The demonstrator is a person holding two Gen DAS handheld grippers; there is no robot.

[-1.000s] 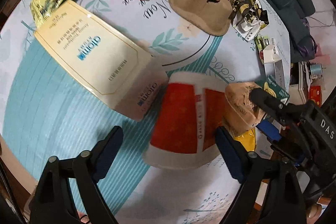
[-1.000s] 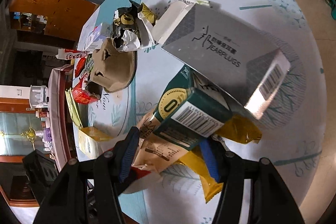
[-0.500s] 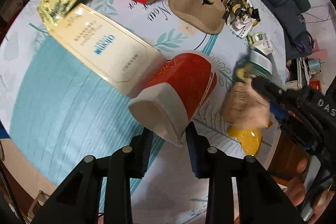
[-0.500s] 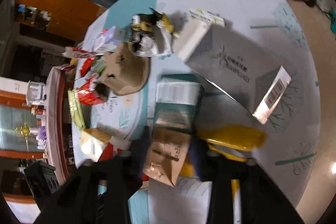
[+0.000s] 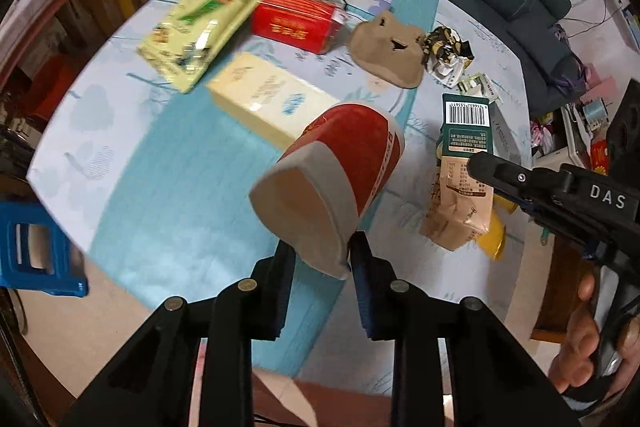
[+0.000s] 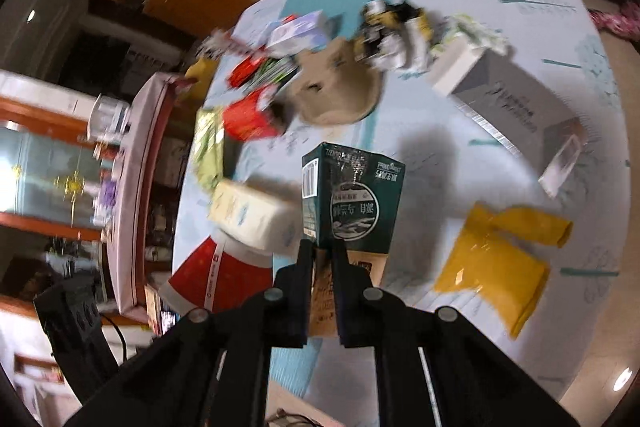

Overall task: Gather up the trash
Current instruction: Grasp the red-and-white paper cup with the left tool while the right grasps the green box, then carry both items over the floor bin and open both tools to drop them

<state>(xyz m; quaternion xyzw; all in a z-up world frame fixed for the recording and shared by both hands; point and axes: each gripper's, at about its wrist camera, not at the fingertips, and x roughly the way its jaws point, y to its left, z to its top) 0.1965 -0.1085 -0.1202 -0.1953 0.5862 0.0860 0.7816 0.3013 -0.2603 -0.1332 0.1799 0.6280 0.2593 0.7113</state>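
Clamping tight, the left gripper [image 5: 320, 263] is lifting the red paper cup [image 5: 340, 175] off the table [image 5: 160, 155], while the right gripper [image 6: 322, 287] is pinching the green carton [image 6: 354, 203] aloft (both loads airborne). Next, I judge, both are needing a bin, which is nowhere in view.

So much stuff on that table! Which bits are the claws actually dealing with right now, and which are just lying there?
In hand:
- red paper cup, pinched in the left claw
- green and brown carton, pinched in the right claw

Lying about on the table:
- cream box
- red box
- yellow pouch
- brown pulp tray
- grey earplugs box
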